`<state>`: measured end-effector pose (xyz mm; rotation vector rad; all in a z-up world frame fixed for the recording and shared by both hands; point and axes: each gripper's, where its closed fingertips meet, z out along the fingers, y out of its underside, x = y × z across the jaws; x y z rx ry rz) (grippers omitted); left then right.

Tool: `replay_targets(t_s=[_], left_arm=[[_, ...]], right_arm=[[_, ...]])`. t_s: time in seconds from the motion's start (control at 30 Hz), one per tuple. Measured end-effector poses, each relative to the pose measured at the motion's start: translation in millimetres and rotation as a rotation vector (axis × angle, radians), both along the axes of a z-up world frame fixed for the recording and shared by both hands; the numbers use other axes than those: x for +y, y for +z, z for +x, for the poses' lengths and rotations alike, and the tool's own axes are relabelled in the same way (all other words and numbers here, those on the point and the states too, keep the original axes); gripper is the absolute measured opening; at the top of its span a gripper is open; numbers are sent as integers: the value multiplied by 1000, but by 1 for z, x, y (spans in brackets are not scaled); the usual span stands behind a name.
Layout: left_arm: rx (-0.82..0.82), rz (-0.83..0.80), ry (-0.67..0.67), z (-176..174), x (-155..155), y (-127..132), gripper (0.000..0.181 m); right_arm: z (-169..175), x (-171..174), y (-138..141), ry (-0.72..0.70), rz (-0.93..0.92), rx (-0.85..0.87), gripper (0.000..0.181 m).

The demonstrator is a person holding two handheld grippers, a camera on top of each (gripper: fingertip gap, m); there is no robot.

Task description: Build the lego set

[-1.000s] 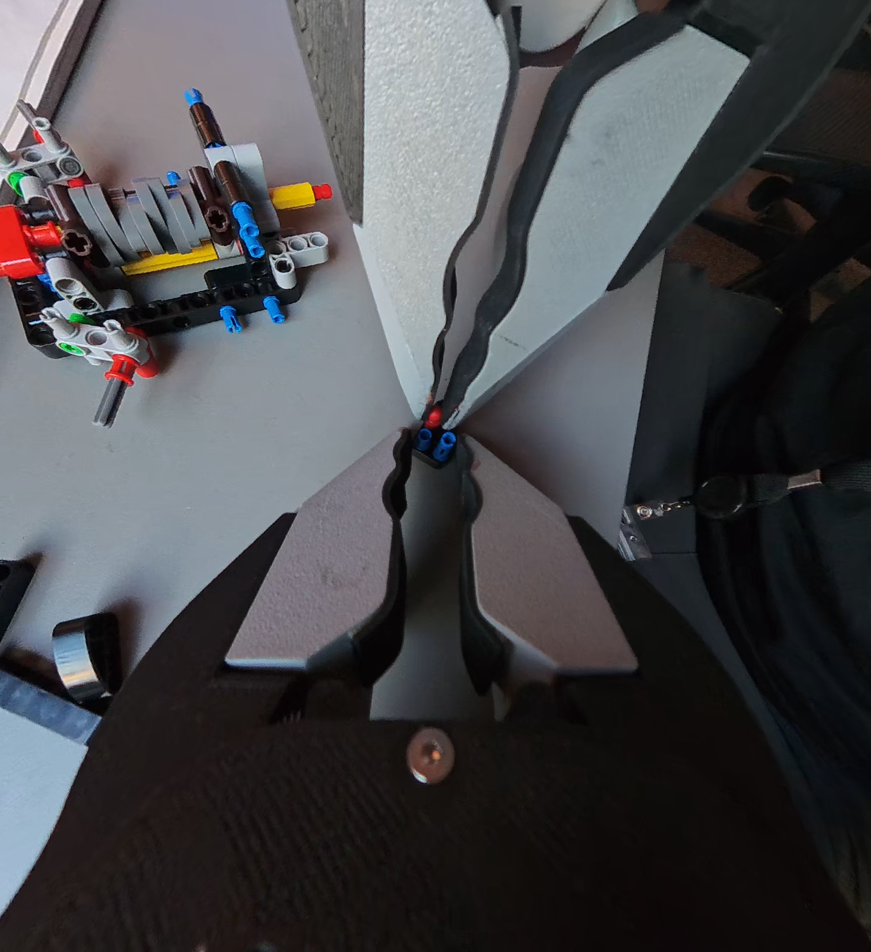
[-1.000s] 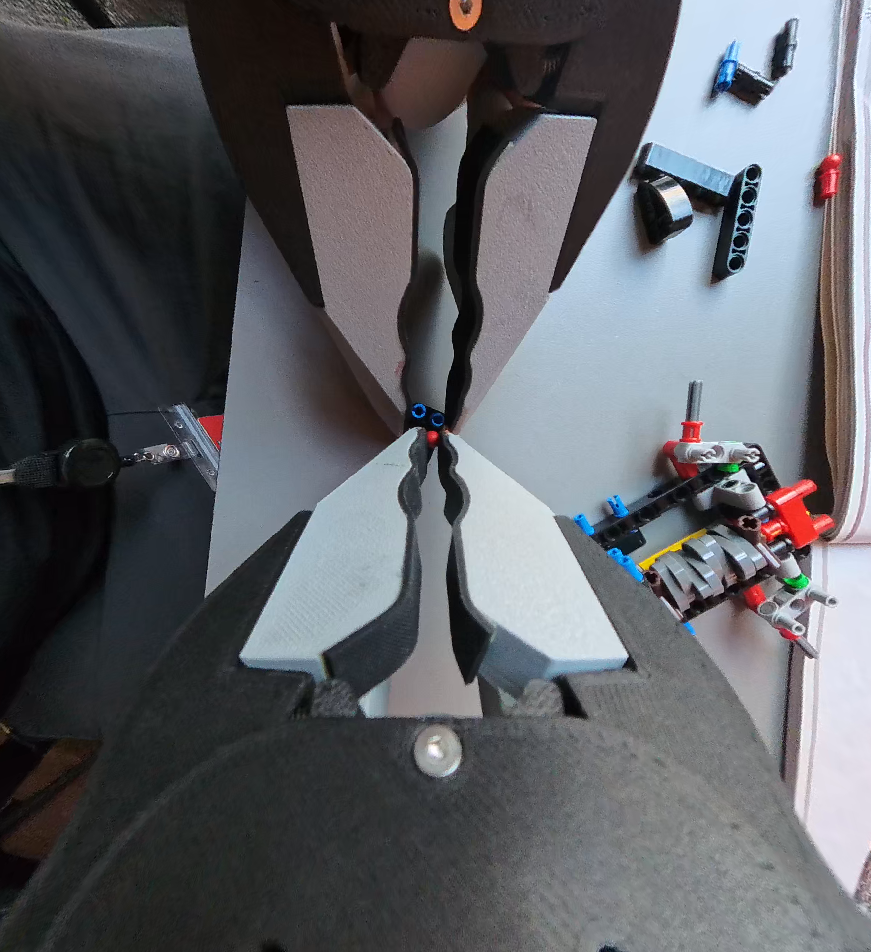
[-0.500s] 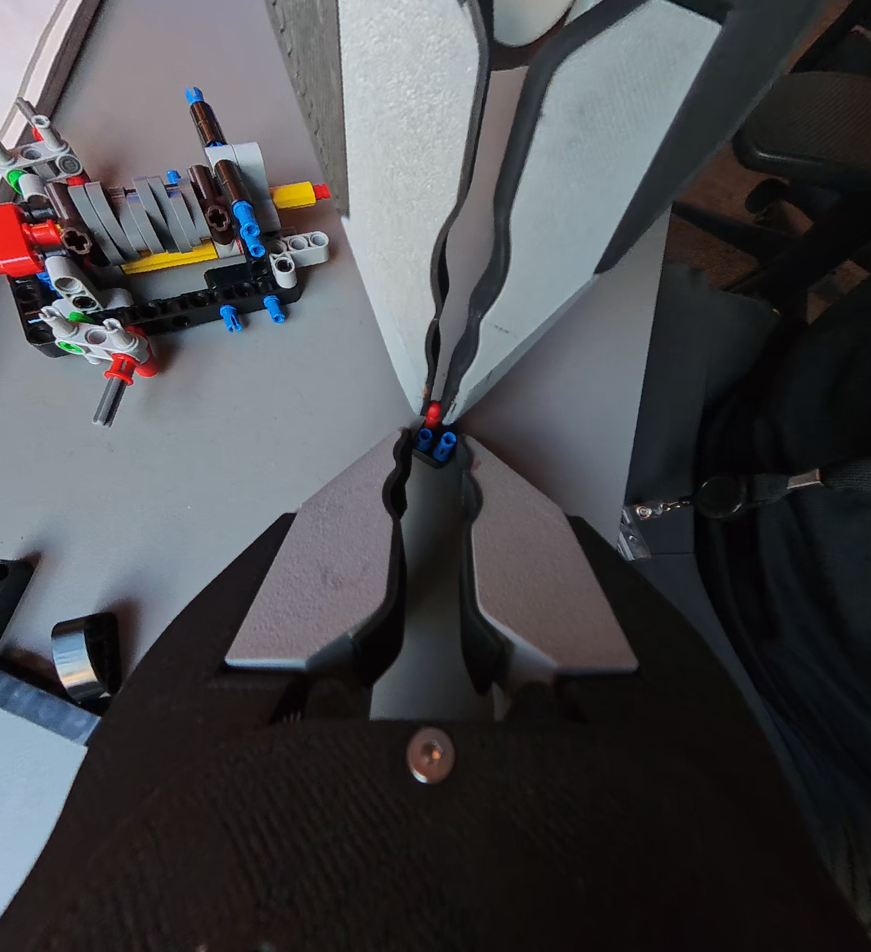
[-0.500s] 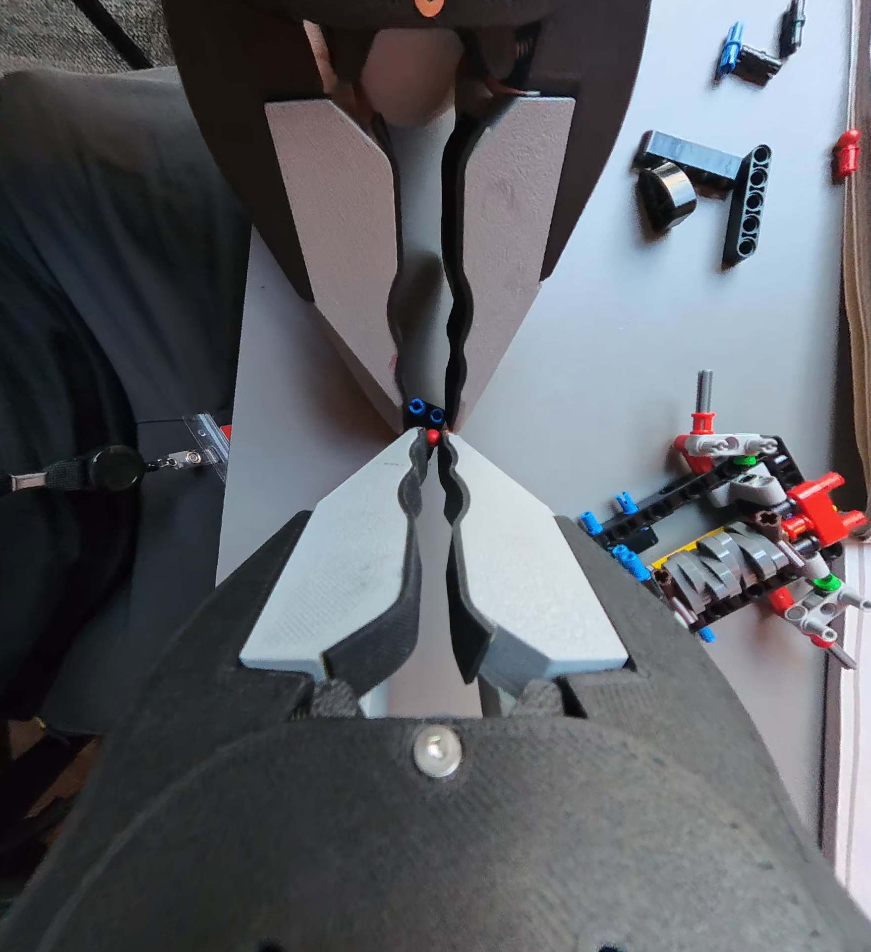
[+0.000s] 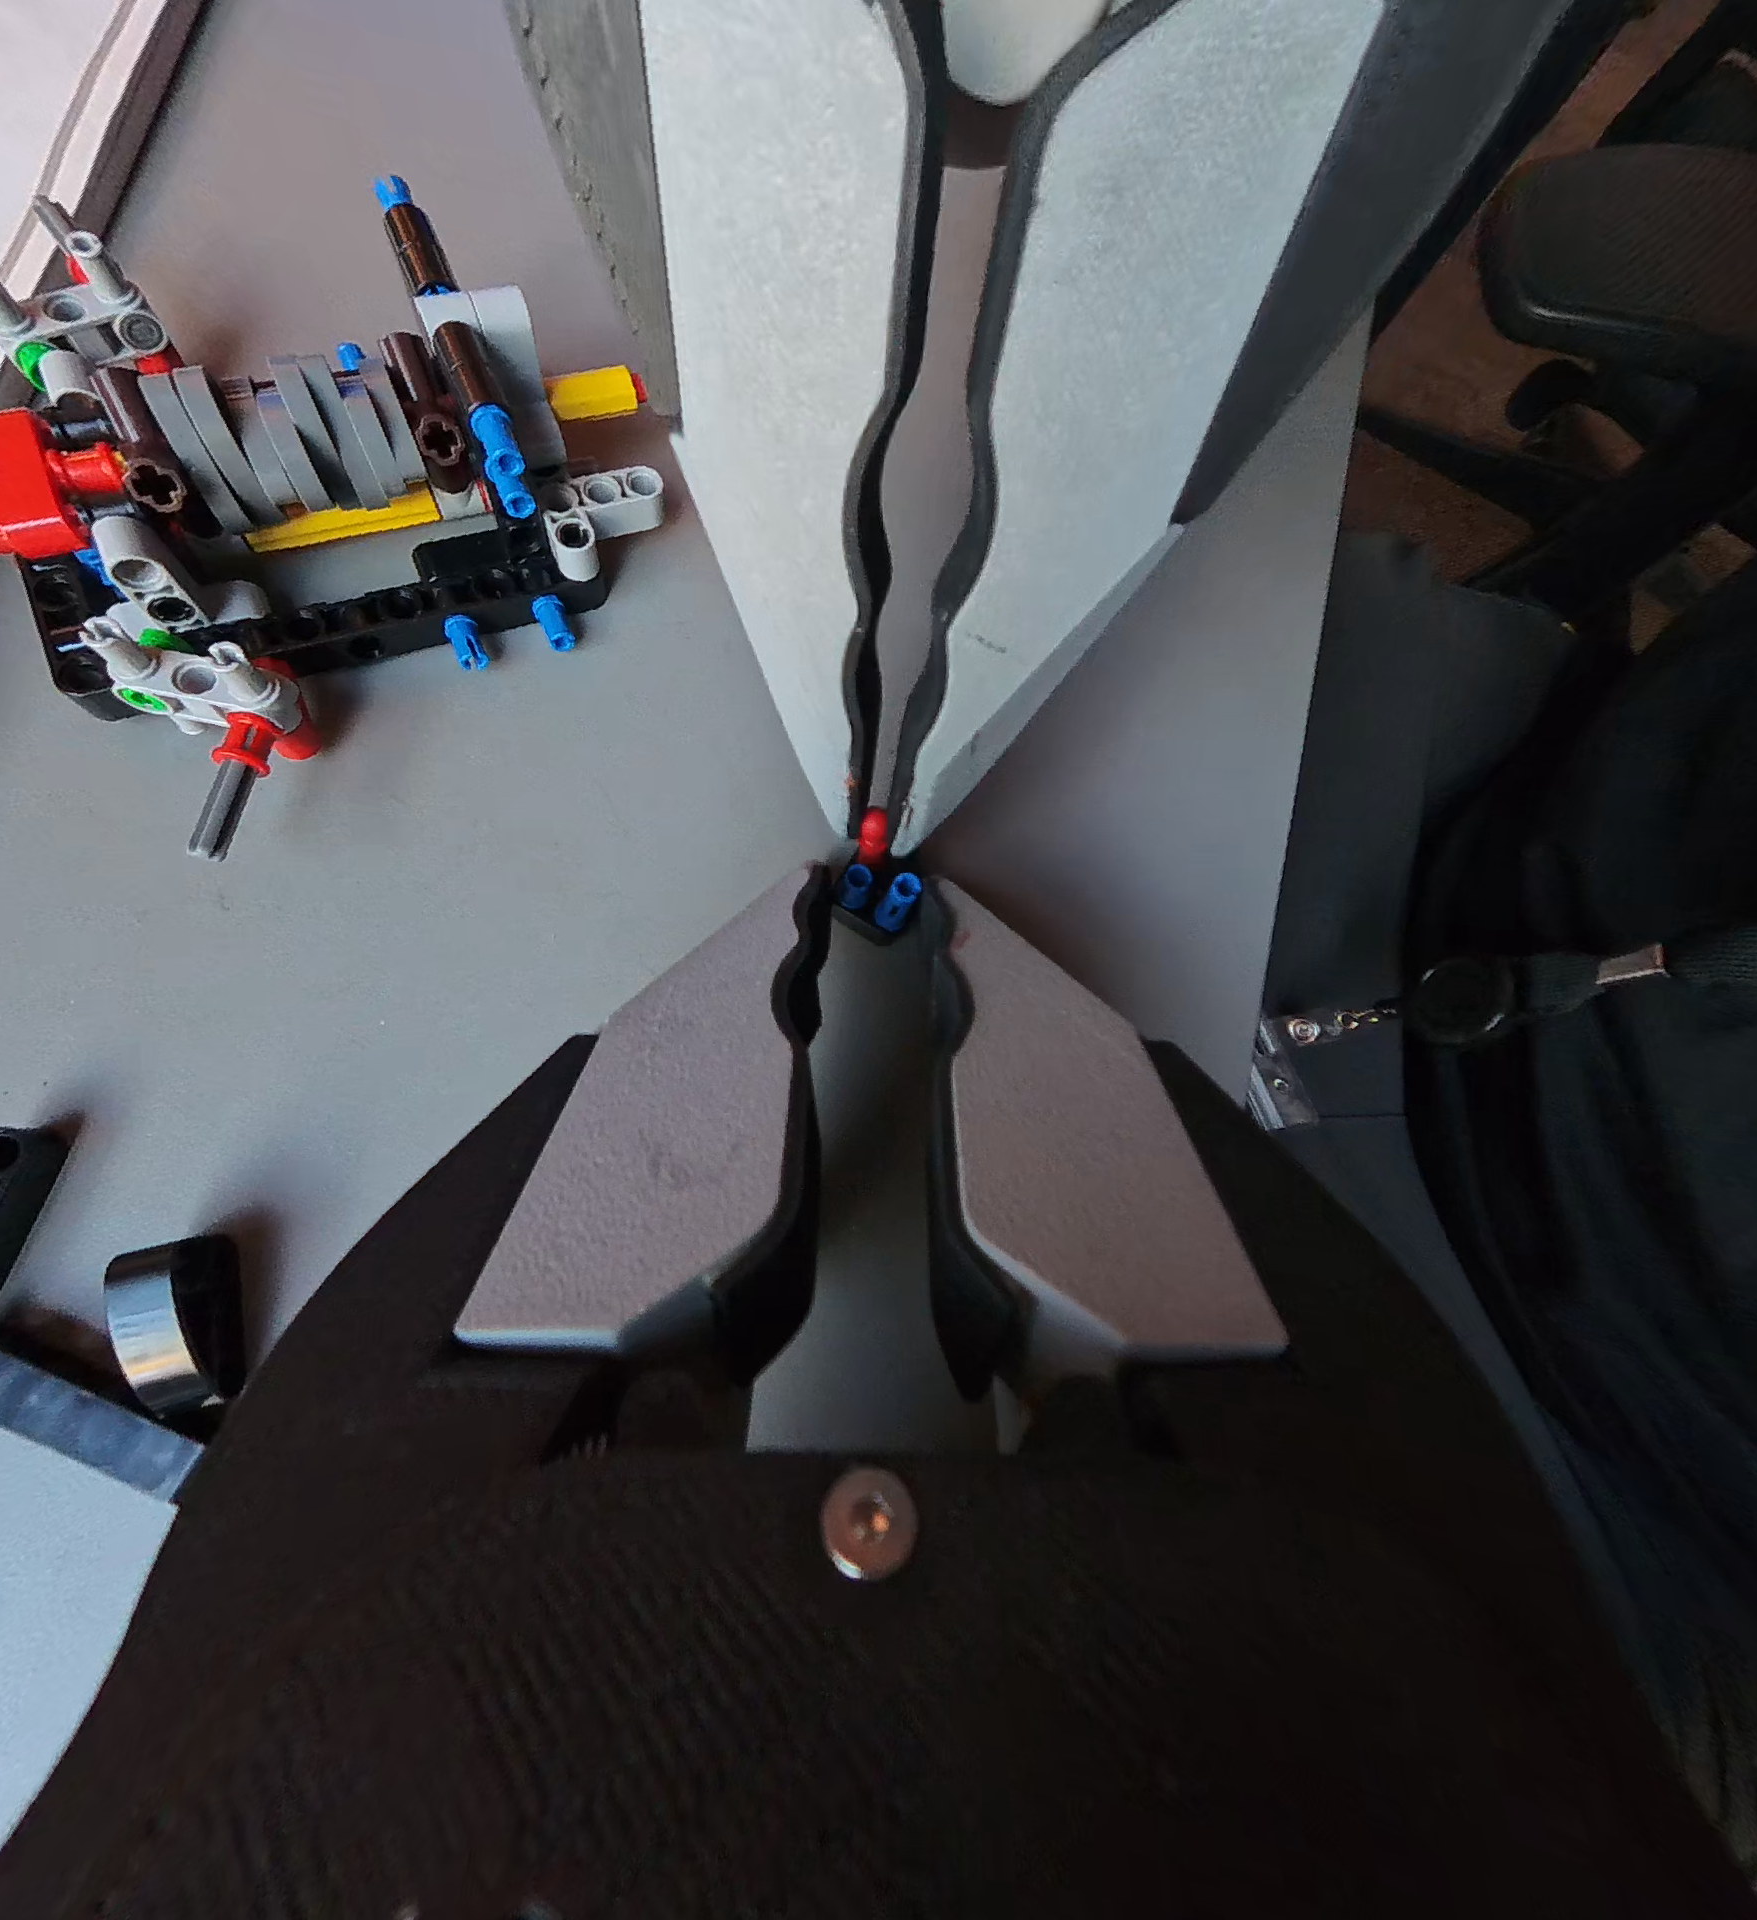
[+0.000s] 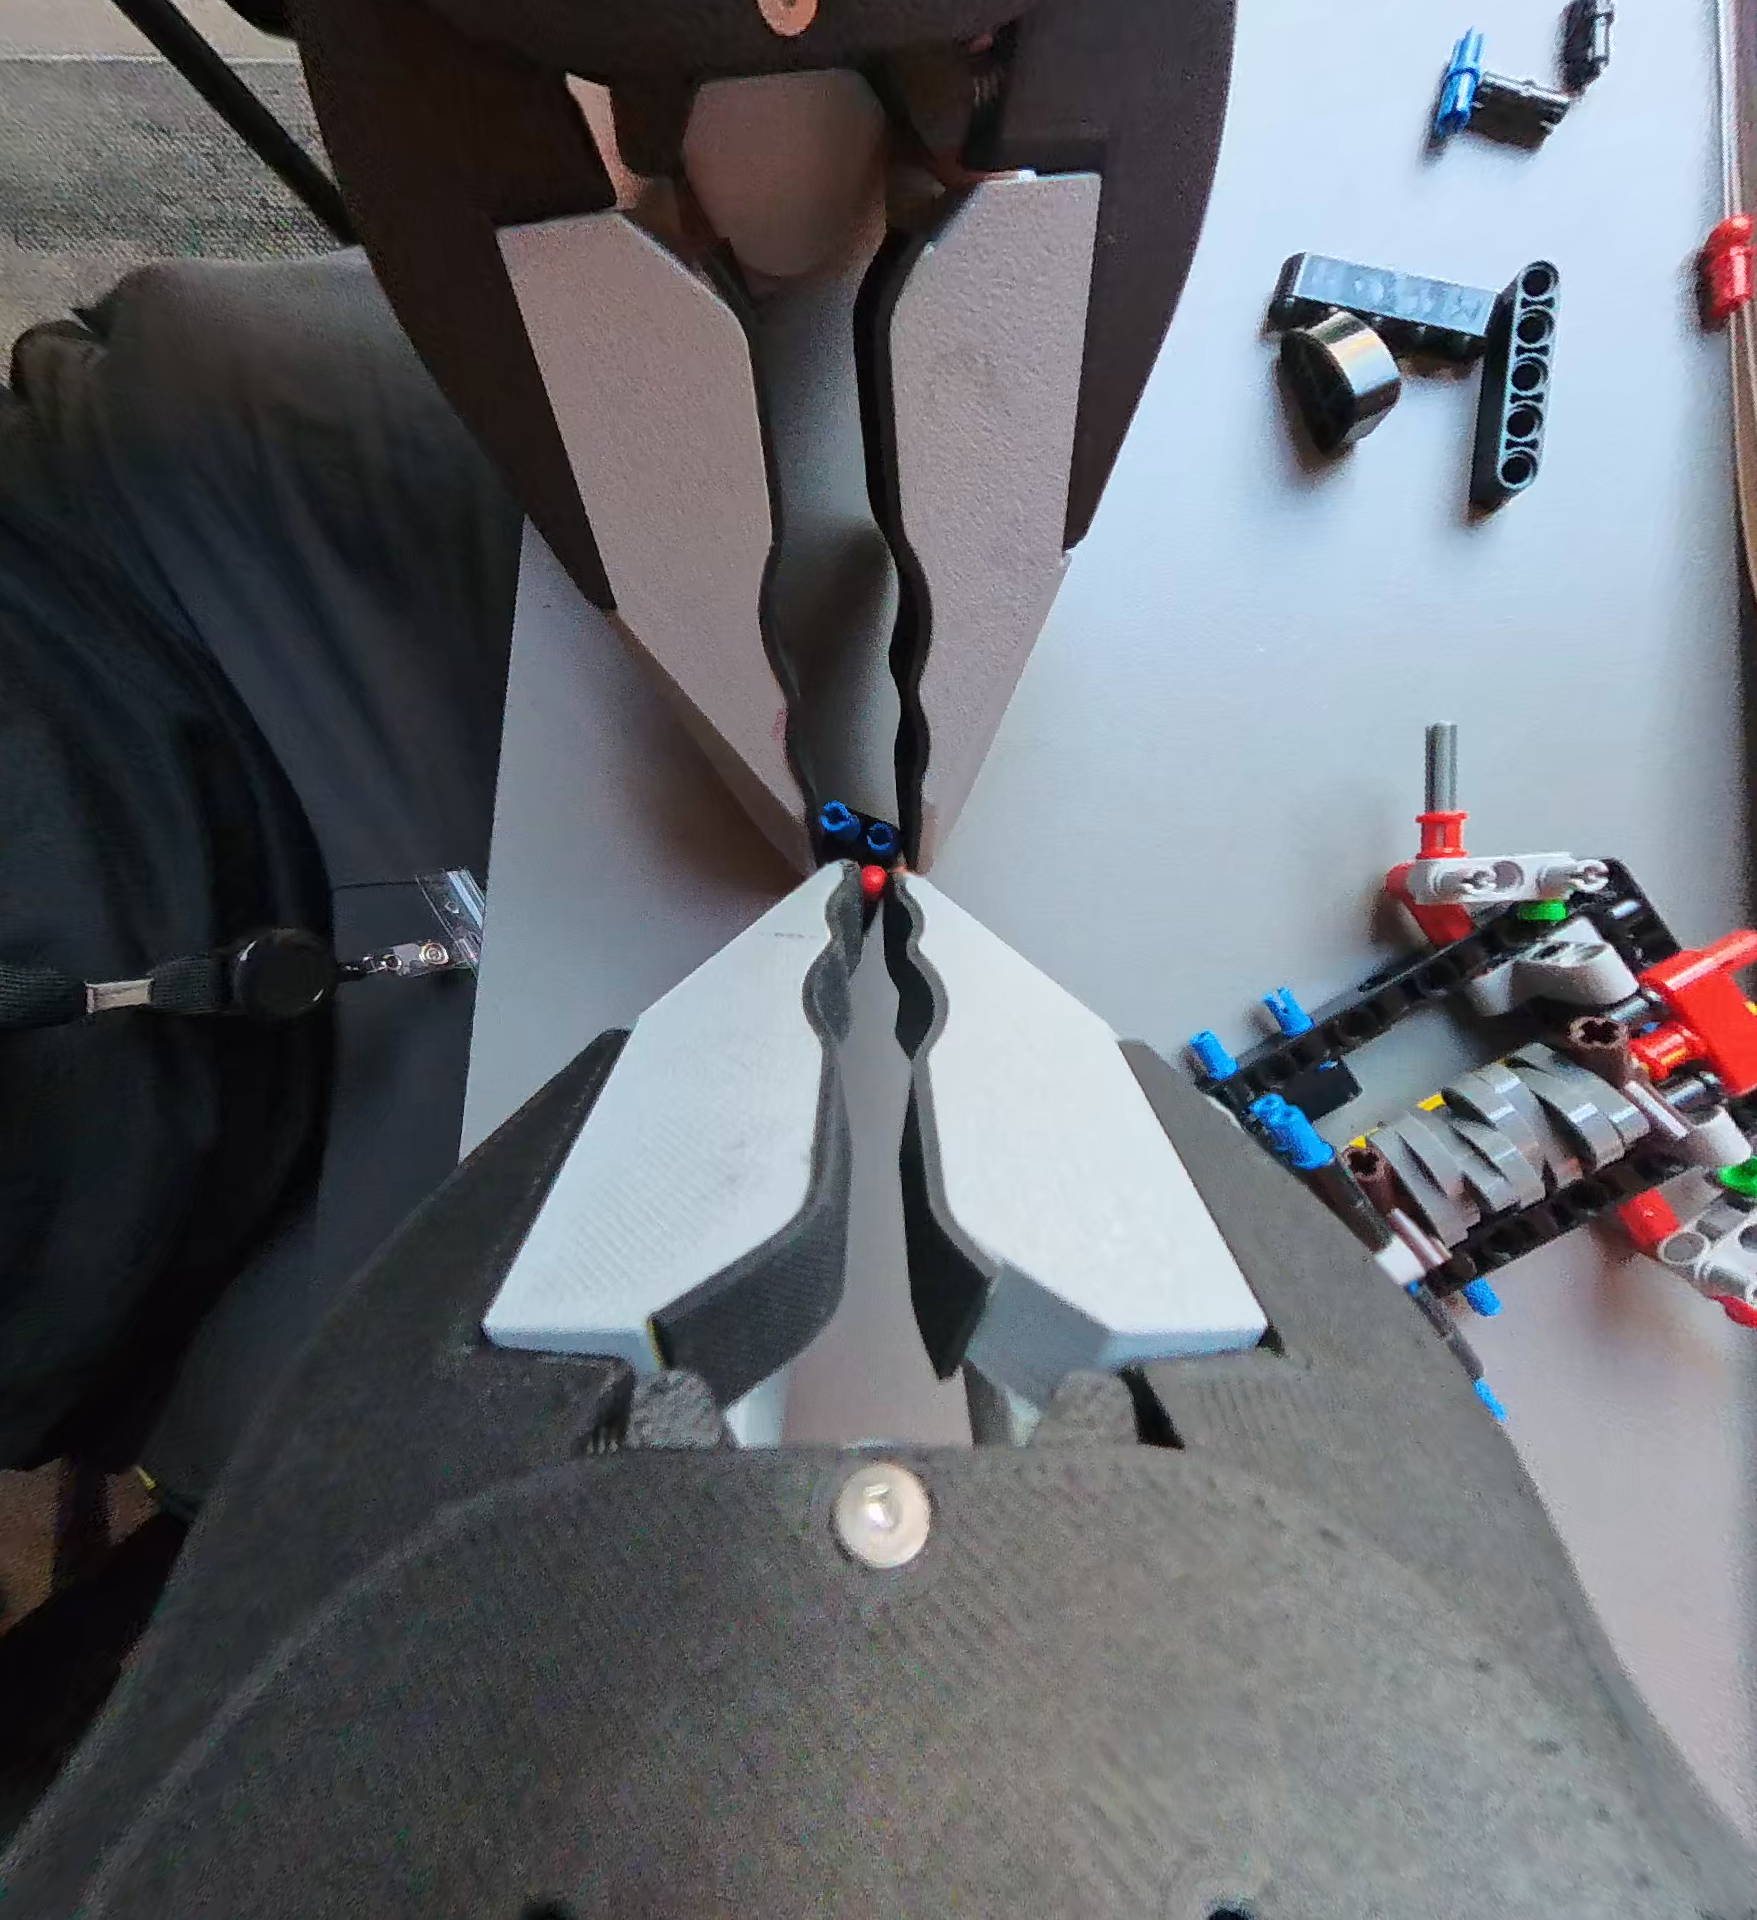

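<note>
Above the desk (image 5: 500,935), tip to tip: left tongs (image 5: 876,904) clenched on black connector with blue pins (image 5: 879,902), right tongs (image 6: 874,885) pinching red pin (image 6: 872,881). Best pressed straight, axes aligned, without twisting.

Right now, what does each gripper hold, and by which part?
The left gripper pinches a small black piece with two blue pins by its sides; the right gripper pinches a red pin by its rear end.
</note>
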<state>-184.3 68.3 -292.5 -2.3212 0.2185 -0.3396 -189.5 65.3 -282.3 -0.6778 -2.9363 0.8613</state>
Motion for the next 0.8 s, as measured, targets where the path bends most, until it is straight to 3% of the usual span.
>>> replay_targets(t_s=[0.2,0.57,0.8], left_arm=[[-2,-1,0,0,0,0,15],[4,-1,20,-3,1,0,15],[-4,-1,16,-2,1,0,15]], right_arm=[[1,1,-1,0,9,9,3],[-5,-3,0,119,226,183,3],[-4,-2,0,42,53,58,3]])
